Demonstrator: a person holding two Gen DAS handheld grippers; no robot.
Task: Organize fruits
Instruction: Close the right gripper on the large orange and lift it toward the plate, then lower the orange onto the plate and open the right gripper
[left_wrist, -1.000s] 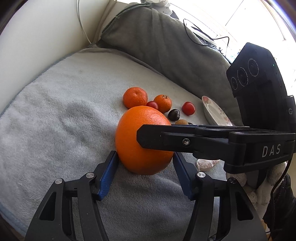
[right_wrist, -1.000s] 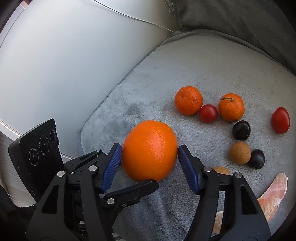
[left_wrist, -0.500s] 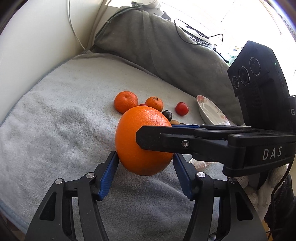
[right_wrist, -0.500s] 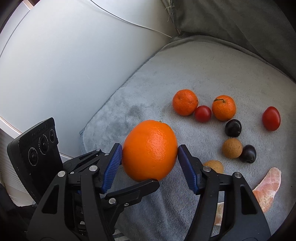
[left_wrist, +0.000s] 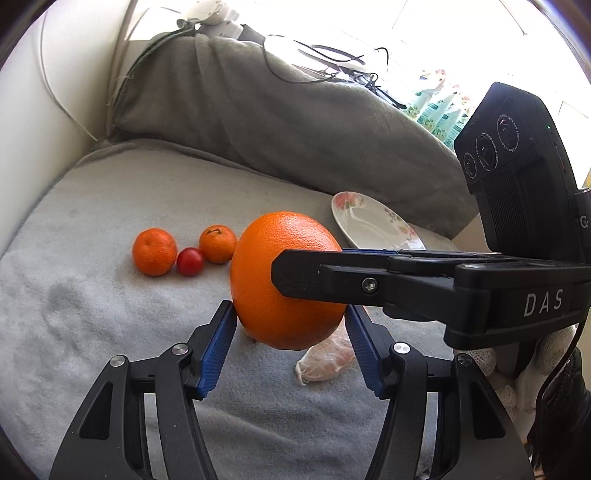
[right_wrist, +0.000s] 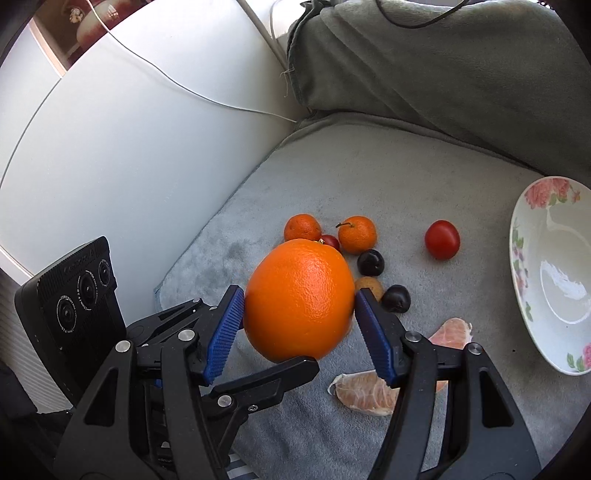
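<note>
Right wrist view: the right gripper (right_wrist: 299, 321) is clenched on the big orange (right_wrist: 299, 299), blue pads on both flanks, holding it above the grey blanket (right_wrist: 369, 177). The left gripper (left_wrist: 290, 334) clamps the same orange (left_wrist: 284, 258) from its own side (two grips crossing). Just under the jaws lie peeled orange segments (right_wrist: 365, 393); beyond them dark plums (right_wrist: 370, 262), mandarins (right_wrist: 357, 234), a red tomato (right_wrist: 442, 239); farther right, a floral plate (right_wrist: 524, 295).
</note>
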